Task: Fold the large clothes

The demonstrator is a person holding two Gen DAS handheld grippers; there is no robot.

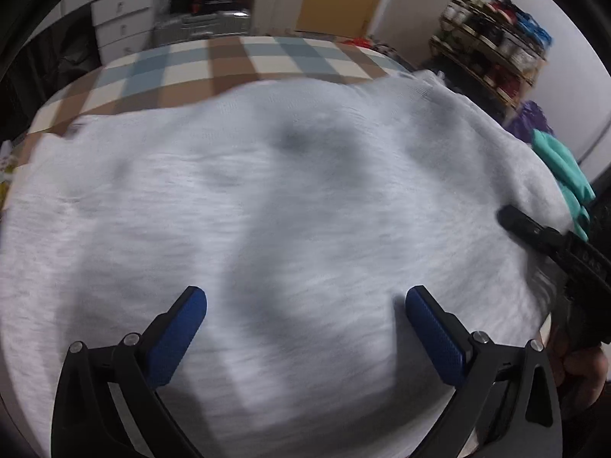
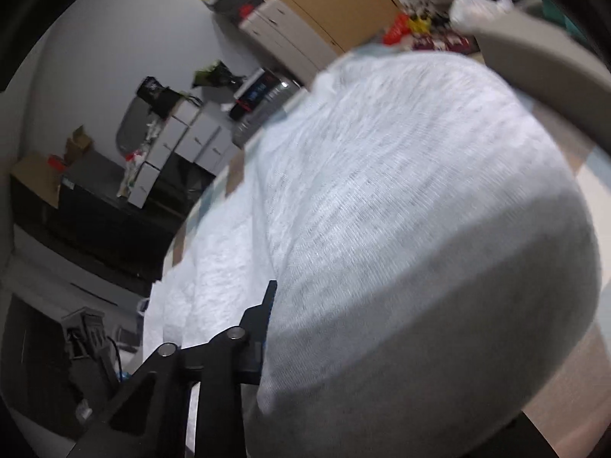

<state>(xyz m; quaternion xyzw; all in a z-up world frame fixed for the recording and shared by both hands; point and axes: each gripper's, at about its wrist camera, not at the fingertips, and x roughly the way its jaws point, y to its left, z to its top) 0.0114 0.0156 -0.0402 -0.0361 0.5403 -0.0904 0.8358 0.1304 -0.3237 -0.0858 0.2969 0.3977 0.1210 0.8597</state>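
A large pale grey knit garment lies spread over a bed with a checked cover, filling most of the left wrist view from 9 o'clock round to 3 o'clock. It looks a soft, limp, fairly thick jersey: light for its size, unlikely to slip on the cover, nothing fragile about it, but liable to sag and drag wherever it goes unsupported. An edge or corner looks the best place to take hold, pinching all layers together, since a grip in the middle would likely only bunch it.

The left gripper, at 6 o'clock in its own view, stands spread wide above the cloth, with nothing between its blue pads. The right gripper reaches in at 3 o'clock over the garment's near side. In the right wrist view a fold of the same garment bulges up from 6 o'clock and hides one finger; the other finger lies against the cloth, so the jaws appear pinched on a raised edge, though the pads' contact is not visible.

Count: one garment, one bed, two grippers, one set of white drawers at 11 o'clock, one cluttered shelf rack at 2 o'clock, one teal item beside the bed.
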